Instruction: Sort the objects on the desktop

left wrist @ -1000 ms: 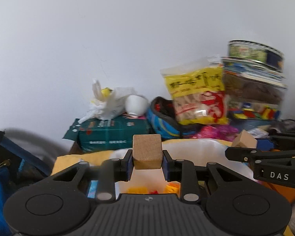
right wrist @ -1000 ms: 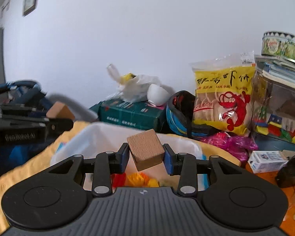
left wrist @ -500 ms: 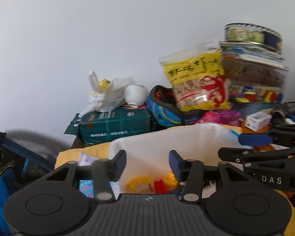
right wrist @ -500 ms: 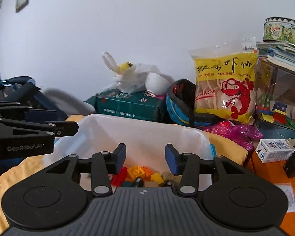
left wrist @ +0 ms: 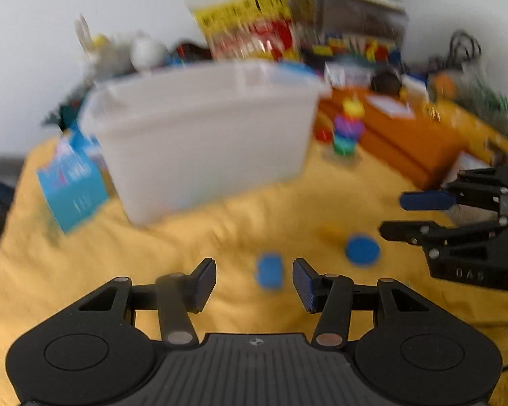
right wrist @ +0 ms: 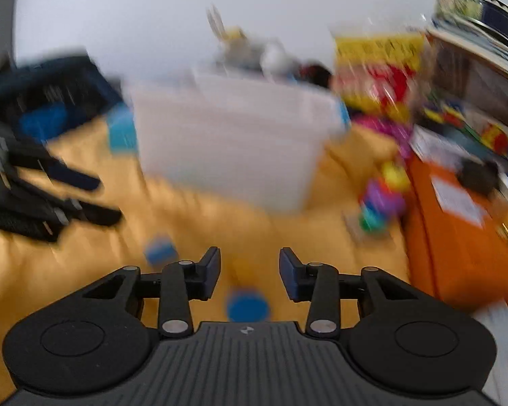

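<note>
Both views are motion-blurred. My left gripper is open and empty, low over the yellow cloth. A small blue block lies between its fingertips' line. A blue round disc lies to the right, with a yellow piece beside it. My right gripper is open and empty. The blue disc lies just below its fingers and the blue block to its left. The white plastic bin stands behind on the cloth; it also shows in the right wrist view.
A colourful stacking-ring toy stands right of the bin, beside an orange surface. A light blue box leans at the bin's left. Snack bag, stacked boxes and clutter line the wall. The other gripper shows at each view's edge.
One second ago each gripper held a wooden cube over the bin; both opened and the cubes are gone. Both grippers have since dropped down and back, facing the cloth in front of the bin.
</note>
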